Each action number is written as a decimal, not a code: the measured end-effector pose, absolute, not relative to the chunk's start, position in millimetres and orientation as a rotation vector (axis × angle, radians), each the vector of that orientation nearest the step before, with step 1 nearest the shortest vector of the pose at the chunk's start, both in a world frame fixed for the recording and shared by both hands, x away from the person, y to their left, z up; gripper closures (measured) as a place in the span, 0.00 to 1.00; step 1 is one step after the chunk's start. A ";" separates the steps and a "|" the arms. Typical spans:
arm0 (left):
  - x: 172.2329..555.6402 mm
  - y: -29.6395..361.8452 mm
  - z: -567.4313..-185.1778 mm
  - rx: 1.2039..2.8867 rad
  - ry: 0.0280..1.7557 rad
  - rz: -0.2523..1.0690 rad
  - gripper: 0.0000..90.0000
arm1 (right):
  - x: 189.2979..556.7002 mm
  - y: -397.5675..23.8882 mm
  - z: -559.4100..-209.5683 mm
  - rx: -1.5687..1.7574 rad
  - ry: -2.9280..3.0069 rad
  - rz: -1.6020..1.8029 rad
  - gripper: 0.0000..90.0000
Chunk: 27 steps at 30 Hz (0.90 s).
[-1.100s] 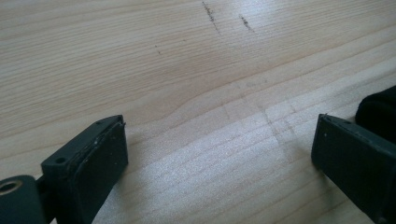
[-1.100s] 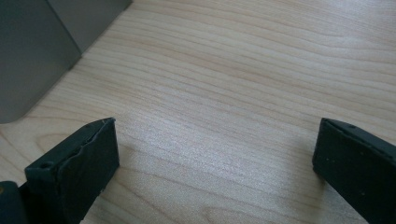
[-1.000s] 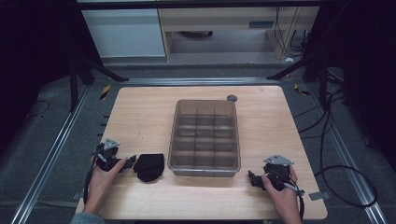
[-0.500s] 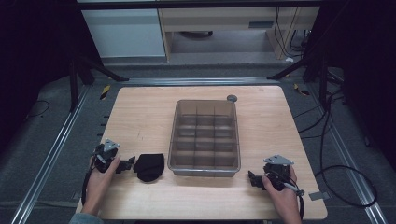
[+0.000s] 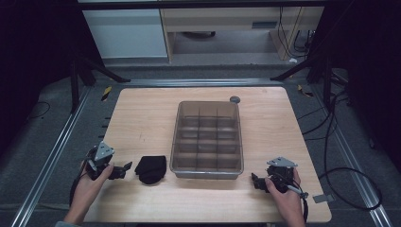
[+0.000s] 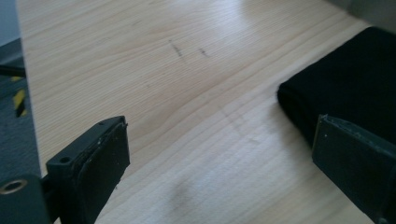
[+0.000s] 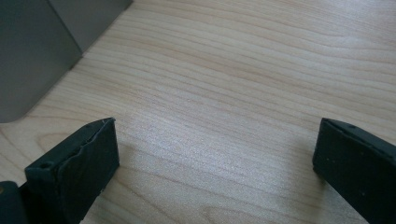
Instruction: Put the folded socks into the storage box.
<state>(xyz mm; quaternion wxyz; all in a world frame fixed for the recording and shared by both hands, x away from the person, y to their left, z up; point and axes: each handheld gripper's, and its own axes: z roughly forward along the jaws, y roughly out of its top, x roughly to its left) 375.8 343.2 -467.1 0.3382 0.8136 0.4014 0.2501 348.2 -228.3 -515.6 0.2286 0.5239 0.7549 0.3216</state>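
A folded black cloth (image 5: 151, 169) lies on the wooden table (image 5: 142, 123), just left of a grey divided bin (image 5: 208, 139). My left gripper (image 5: 125, 168) rests near the table's front left, open, its jaws pointing at the cloth from a short gap away. Through the left gripper view the black cloth (image 6: 350, 98) sits ahead at the right, behind the right jaw, with bare wood between the jaws of the left gripper (image 6: 219, 154). My right gripper (image 5: 255, 182) lies open at the front right, below the bin's near right corner. The right gripper (image 7: 217, 158) has only wood between its jaws.
The bin's grey wall (image 7: 32, 56) stands at the upper left of the right gripper view. A small dark round object (image 5: 234, 99) sits just past the bin's far edge. The table's left edge (image 6: 23, 93) is close beside the left gripper. Metal rails and cables run around the table.
The left hand and its gripper have shifted very slightly. The right gripper, the cloth and the bin have stayed where they were.
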 end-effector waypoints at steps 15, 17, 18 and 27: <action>374.4 334.5 -437.6 2.296 0.849 0.606 0.03 | 346.8 -228.0 -515.7 1.445 2.078 0.889 0.01; 374.1 330.1 -431.2 2.321 0.798 0.604 0.03 | 346.8 -228.0 -515.7 1.446 2.078 0.889 0.01; 373.5 328.7 -428.6 2.321 0.787 0.585 0.04 | 346.8 -228.0 -515.7 1.446 2.078 0.889 0.01; 365.0 306.6 -411.1 2.439 0.629 0.604 0.04 | 346.8 -228.0 -515.7 1.445 2.078 0.889 0.01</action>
